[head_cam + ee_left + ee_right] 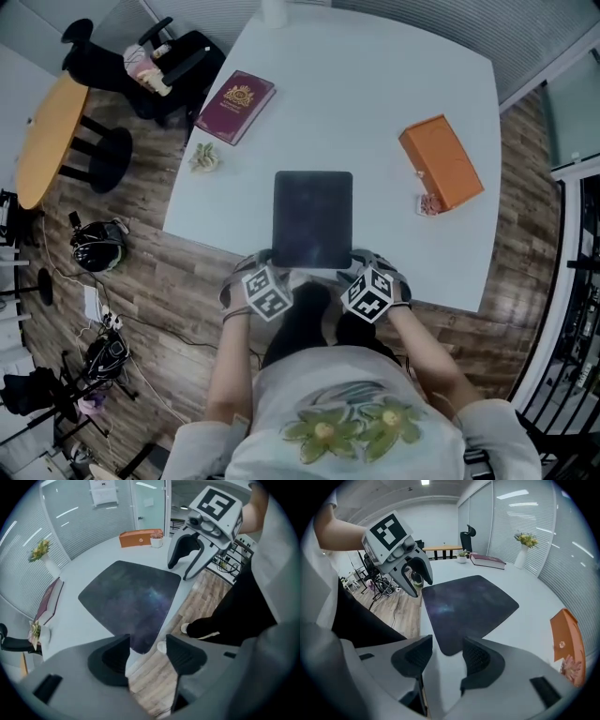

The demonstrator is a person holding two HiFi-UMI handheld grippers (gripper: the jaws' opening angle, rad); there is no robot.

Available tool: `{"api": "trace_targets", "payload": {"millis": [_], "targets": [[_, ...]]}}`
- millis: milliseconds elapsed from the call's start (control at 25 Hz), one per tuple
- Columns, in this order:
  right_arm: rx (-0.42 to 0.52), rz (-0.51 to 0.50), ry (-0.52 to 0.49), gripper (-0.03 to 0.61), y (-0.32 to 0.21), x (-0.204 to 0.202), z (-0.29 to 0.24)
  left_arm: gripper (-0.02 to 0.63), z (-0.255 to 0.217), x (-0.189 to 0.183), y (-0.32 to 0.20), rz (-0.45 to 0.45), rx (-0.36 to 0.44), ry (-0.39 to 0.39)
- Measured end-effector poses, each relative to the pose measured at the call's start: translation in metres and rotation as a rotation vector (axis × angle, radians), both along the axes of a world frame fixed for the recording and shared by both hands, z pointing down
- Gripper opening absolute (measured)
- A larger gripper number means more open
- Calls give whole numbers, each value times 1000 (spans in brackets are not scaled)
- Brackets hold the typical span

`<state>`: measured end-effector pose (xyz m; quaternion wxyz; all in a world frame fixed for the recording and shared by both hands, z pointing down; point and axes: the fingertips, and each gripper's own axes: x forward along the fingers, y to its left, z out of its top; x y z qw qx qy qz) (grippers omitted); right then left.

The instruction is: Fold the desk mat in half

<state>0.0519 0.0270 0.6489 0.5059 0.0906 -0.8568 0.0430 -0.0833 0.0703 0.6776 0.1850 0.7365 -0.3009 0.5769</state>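
Left gripper [147, 652]: jaws apart, clamped on nothing; the near-left corner of the desk mat [312, 217] shows in the gap between them, at the table's near edge. Right gripper [444, 657]: jaws likewise apart and gripping nothing, the near-right corner of the mat showing in their gap. Both grippers sit side by side at the mat's near edge, one at each corner. Desk mat: dark, rectangular, lying flat and unfolded on the white table [375, 75], its near edge close to the table's edge. Orange box [441, 161]: on the table, right of the mat, apart from it. Maroon book [235, 106]: far left. Small plant sprig [204, 157]: just beside the book, at the table's left edge.
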Motion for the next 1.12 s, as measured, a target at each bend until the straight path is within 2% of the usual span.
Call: {"api": "trace_targets", "payload": {"millis": [160,200,320,560,680,840,1120], "targets": [[-5,-19,50,212,2,1,11,238,8,-5,1,30,-20,-4],[-3,-23,57,190,2,2,13,227,9,-6,0,31,-18,-3],[-3,-33,59,186,0,2,15,186,9,-10,-4,50,4,-9],[-17,-21,73,149,-4,1,17,175,11,-13,-4,82,17,-15],[4,-10,84,110,-7,2,17,164,9,-13,-4,72,-9,28],[21,19,69,66,-12,2,16,120,3,-12,-7,2,-56,138],[39,97,45,63,-13,1,2,60,-11,-9,-11,7,-53,183]]}}
